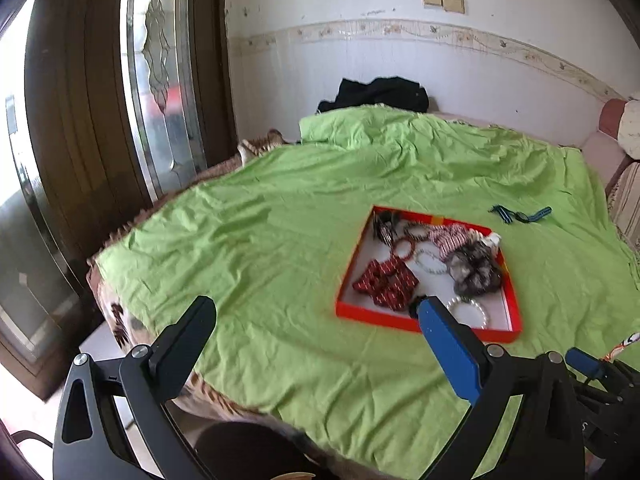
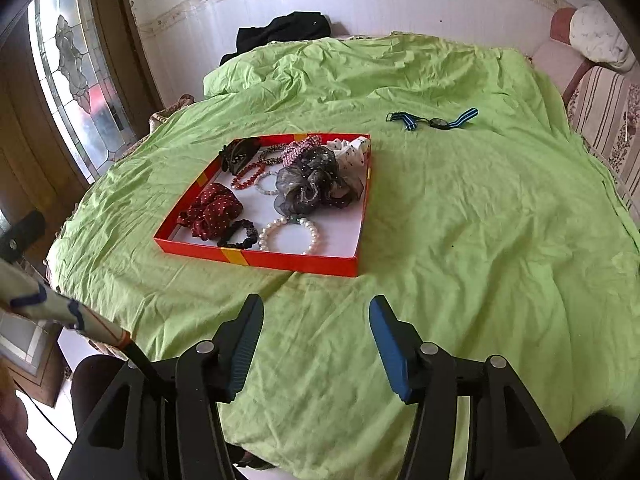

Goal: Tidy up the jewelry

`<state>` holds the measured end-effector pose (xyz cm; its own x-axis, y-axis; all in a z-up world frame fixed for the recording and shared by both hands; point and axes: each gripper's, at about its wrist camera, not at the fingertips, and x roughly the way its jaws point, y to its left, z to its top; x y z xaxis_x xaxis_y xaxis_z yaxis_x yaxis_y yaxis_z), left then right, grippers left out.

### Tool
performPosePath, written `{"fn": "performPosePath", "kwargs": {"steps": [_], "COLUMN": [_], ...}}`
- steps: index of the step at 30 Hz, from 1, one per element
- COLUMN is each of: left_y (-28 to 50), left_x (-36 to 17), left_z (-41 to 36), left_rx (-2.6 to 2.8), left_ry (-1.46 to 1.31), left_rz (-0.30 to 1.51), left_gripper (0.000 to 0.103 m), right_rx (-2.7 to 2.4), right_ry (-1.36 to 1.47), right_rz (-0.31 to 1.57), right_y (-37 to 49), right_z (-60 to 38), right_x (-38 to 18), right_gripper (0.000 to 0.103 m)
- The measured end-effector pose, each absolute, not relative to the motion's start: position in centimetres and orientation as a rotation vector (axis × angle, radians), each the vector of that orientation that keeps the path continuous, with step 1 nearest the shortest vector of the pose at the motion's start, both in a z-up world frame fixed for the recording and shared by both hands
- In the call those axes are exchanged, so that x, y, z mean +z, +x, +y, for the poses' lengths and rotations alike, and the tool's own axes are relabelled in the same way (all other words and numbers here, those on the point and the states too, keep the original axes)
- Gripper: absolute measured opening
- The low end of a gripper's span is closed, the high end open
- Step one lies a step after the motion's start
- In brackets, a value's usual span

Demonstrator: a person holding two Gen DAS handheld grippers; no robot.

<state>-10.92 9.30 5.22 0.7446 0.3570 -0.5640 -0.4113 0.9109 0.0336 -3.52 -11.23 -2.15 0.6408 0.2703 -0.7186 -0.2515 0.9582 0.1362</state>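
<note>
A: How are the grippers held?
B: The left gripper (image 1: 316, 312) is spread wide, the right gripper (image 2: 316, 312) partly; both are tilted downward, nothing gripped.
A: The jewelry?
B: It is kept in the red tray (image 2: 256, 258) on the green cloth (image 2: 460, 240).

- The bed is covered by a creased green sheet (image 2: 440, 216), which reaches ahead of both grippers.
- An orange tray (image 2: 256, 258) lies flat on the sheet, ahead and left of the right gripper (image 2: 316, 316) and ahead and right of the left gripper (image 1: 316, 316).
- A blue-striped watch (image 2: 434, 121) lies on the sheet beyond the tray, ahead and right of the right gripper.
- A black garment (image 2: 280, 32) lies at the far edge.
</note>
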Motion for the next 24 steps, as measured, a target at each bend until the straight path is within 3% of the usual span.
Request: {"fn": "performPosePath", "kwargs": {"steps": [24], "left_y": [-11.2], "left_x": [3.5], "left_z": [8.3], "left_rx": [0.318], "left_ry": [-0.143], "left_rz": [0.713], "left_gripper": [0.101], "right_rx": [0.205], "right_ry": [-0.029], "right_rz": [0.779], "right_y": [-4.8], "right_z": [-11.3], "right_x": [-1.9], "right_gripper": [0.07]}}
